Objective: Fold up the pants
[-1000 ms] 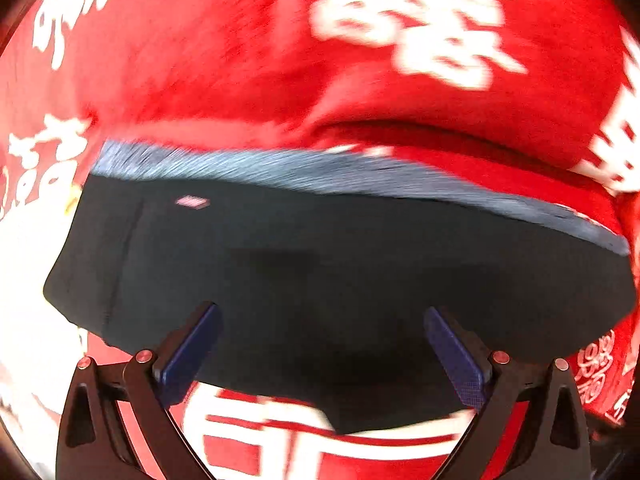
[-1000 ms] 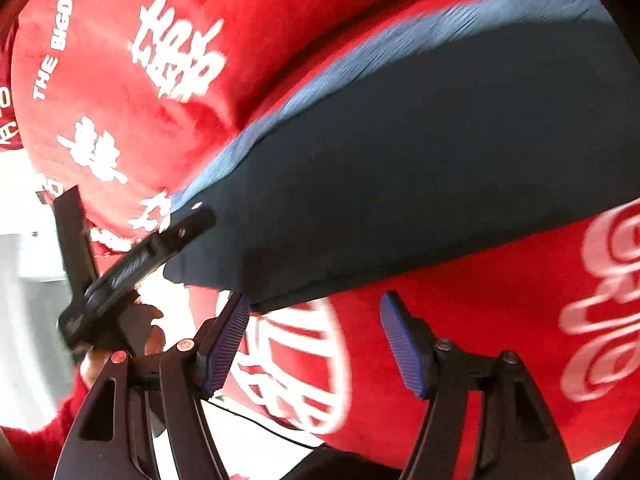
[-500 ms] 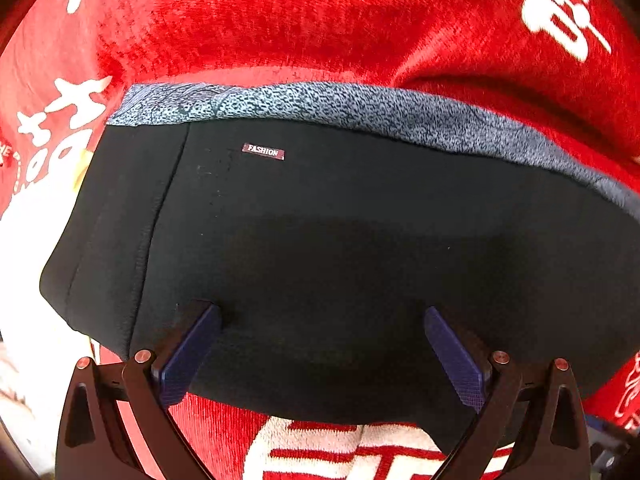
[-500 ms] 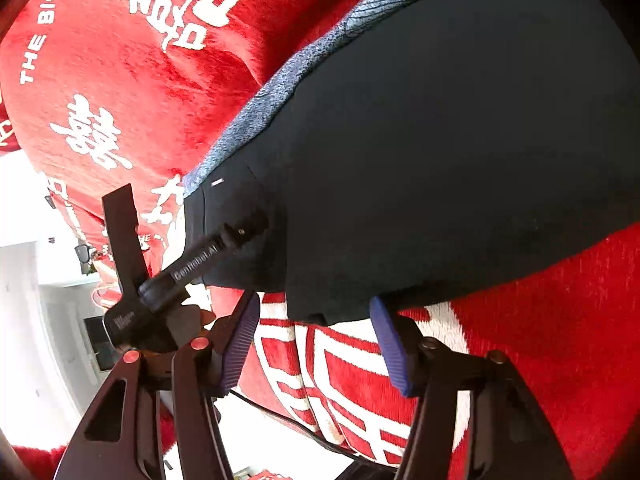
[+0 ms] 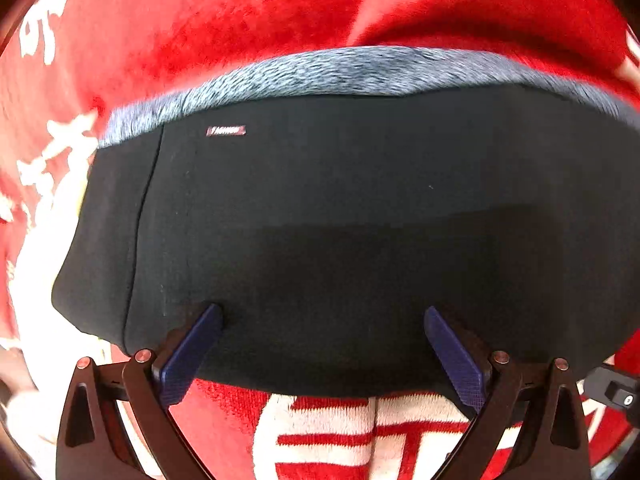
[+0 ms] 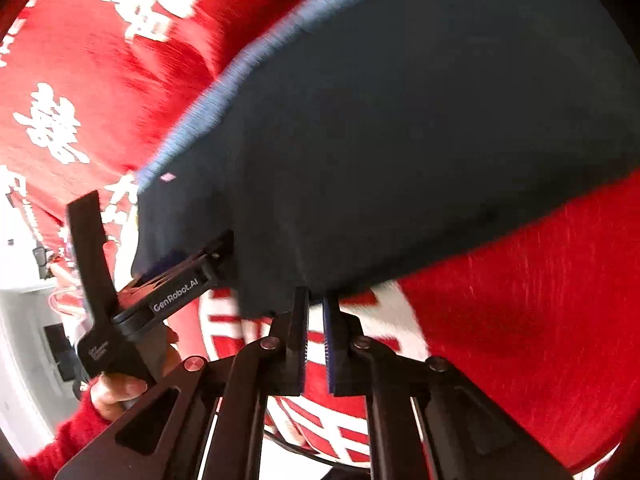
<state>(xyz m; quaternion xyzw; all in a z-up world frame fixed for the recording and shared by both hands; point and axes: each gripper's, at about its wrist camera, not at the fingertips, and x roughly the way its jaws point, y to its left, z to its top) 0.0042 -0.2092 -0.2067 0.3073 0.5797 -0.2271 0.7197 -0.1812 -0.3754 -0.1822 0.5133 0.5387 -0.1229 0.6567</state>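
The left tongs (image 5: 322, 320) are standing spread wide, pointing steeply down over the near part of the pants (image 5: 340, 220), with both blue pads (image 5: 192, 354) lying over the dark cloth and not pressing on it. The pants are lying flat on a red blanket (image 5: 200, 20) with white characters, their grey waistband (image 5: 360, 70) running along the far edge and a small label (image 5: 225, 131) sitting near the left end of it. In the right wrist view, a hand (image 6: 120, 390) in a red sleeve (image 6: 64, 440) is gripping the handle of the left tongs at the left corner of the garment. Further right, the right tongs (image 6: 315, 306) have just been closing and are now pressed together at the near hem of the pants; the hem is meeting the tips, but whether cloth is pinched between the pads cannot be told from the blurred view.
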